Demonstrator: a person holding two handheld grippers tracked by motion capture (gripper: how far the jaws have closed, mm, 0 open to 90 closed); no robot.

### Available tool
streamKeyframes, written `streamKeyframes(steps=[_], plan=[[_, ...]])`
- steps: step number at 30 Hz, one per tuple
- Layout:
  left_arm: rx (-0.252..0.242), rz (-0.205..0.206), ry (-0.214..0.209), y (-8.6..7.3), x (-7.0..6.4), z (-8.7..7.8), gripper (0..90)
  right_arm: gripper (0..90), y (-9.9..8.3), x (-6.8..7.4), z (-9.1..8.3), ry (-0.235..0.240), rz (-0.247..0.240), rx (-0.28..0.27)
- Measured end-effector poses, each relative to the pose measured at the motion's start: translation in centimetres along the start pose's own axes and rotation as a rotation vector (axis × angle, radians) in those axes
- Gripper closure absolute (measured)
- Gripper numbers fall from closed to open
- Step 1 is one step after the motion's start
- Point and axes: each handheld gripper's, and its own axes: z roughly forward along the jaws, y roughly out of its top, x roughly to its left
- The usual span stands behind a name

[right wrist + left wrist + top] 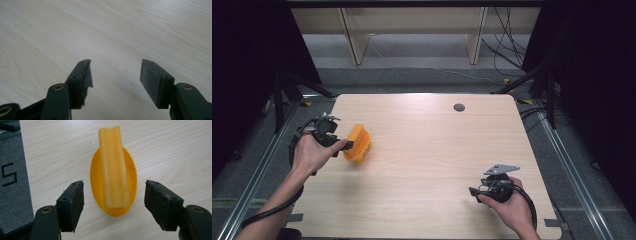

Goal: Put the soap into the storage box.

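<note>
Right tongs [473, 191]: near right of the bench [437, 150], held low in the right hand [512, 210]; jaws spread with bare wood between them.
Left tongs [113, 202]: at the left edge, held in the left hand [309, 152]; jaws spread, one on either side of the orange piece, neither touching it.
Orange piece [113, 177]: oval yellow-orange base lying on the bench with a paler grooved bar across its top, just ahead of the left tongs.
Grommet hole [459, 107]: far side of the bench, well apart from both tongs.
</note>
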Motion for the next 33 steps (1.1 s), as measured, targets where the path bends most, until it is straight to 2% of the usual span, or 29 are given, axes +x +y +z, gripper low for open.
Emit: streamKeyframes(steps=[2, 3, 4, 5, 8, 9, 10, 11, 12, 13, 14, 15, 17, 18, 19, 21, 22, 23, 26, 27, 28, 31, 32, 33], plan=[[-0.013, 0.009, -0.003, -0.5, 0.1, -0.6, 31.6, 42.4, 0.0, 0.0, 0.0, -0.001, -0.001, -0.001], [-0.053, 0.002, -0.014, -1.2, 0.2, -0.9, 31.6, 42.4, 0.0, 0.0, 0.0, -0.001, -0.002, -0.002], [-0.030, 0.009, -0.018, -1.4, 0.3, -1.4, 31.5, 42.4, 0.0, 0.0, 0.0, -0.002, -0.002, -0.002], [-0.054, 0.007, -0.016, -1.8, 0.4, -1.5, 31.4, 42.4, 0.0, 0.0, 0.0, -0.002, -0.001, -0.003], [-0.050, 0.008, -0.022, -2.4, 0.6, -1.9, 31.3, 42.4, 0.0, 0.0, 0.0, -0.002, -0.002, -0.003], [-0.069, 0.005, -0.021, -2.9, 0.6, -1.9, 31.3, 42.4, 0.0, -0.1, -0.1, -0.003, -0.007, -0.009], [-0.060, 0.007, -0.019, -3.7, 0.8, -2.2, 31.3, 42.4, 0.0, -0.2, -0.1, -0.016, -0.029, 0.004], [-0.060, 0.011, -0.015, -4.1, 0.9, -2.3, 31.3, 42.4, 0.0, -0.1, 0.0, -0.009, -0.018, -0.015], [-0.060, 0.011, -0.015, -4.1, 0.9, -2.3, 31.3, 42.4, 0.0, -0.1, 0.0, -0.009, -0.018, -0.015], [-0.065, 0.009, -0.013, -5.0, 1.0, -2.4, 31.3, 42.4, 0.0, -0.1, 0.0, -0.009, -0.018, -0.016], [-0.065, 0.009, -0.013, -5.0, 1.0, -2.4, 31.2, 42.4, 0.0, -0.2, 0.0, -0.008, -0.021, -0.017], [-0.070, 0.008, -0.012, -5.8, 1.0, -2.4, 31.1, 42.4, 0.0, -0.2, -0.1, -0.017, -0.030, 0.004], [-0.059, 0.014, -0.004, -6.2, 1.1, -2.5, 30.8, 42.4, 0.0, -0.2, -0.1, -0.013, -0.028, 0.001], [-0.062, 0.012, 0.001, -7.0, 1.3, -2.5, 30.8, 42.4, 0.0, -0.2, -0.1, -0.014, -0.029, 0.002], [-0.086, 0.011, -0.001, -7.4, 1.3, -2.4, 30.8, 42.4, 0.1, -0.2, -0.1, -0.018, -0.030, 0.002], [-0.078, 0.006, -0.005, -8.2, 1.3, -2.4, 30.8, 42.4, 0.0, -0.1, 0.0, -0.012, -0.026, -0.018], [-0.078, 0.006, -0.005, -8.2, 1.3, -2.4, 30.8, 42.4, 0.0, -0.1, 0.0, -0.012, -0.027, -0.018], [-0.079, 0.003, -0.011, -9.1, 1.3, -2.2, 30.8, 42.4, 0.0, -0.1, 0.0, -0.013, -0.026, -0.019], [-0.054, 0.014, -0.014, -10.2, 1.4, -2.0, 30.6, 42.4, 0.0, 0.0, -0.1, -0.008, -0.002, -0.010], [-0.054, 0.014, -0.014, -10.2, 1.4, -2.0, 30.5, 42.4, 0.0, 0.0, -0.1, -0.008, -0.002, -0.010], [-0.066, -0.015, -0.024, -11.0, 1.5, -1.6, 30.3, 42.4, 0.0, -0.1, -0.1, -0.012, -0.020, -0.015], [-0.052, -0.025, -0.003, -12.2, 1.5, -1.0, 30.3, 42.4, 0.0, -0.1, -0.1, -0.012, -0.026, -0.022], [-0.019, 0.000, 0.003, -12.5, 1.6, -0.9, 31.8, 42.4, 0.0, -0.1, -0.1, -0.012, -0.022, -0.021], [-0.019, 0.000, 0.003, -12.5, 1.6, -0.9, 35.8, 42.4, 0.0, -0.1, -0.1, -0.011, -0.021, -0.020]])
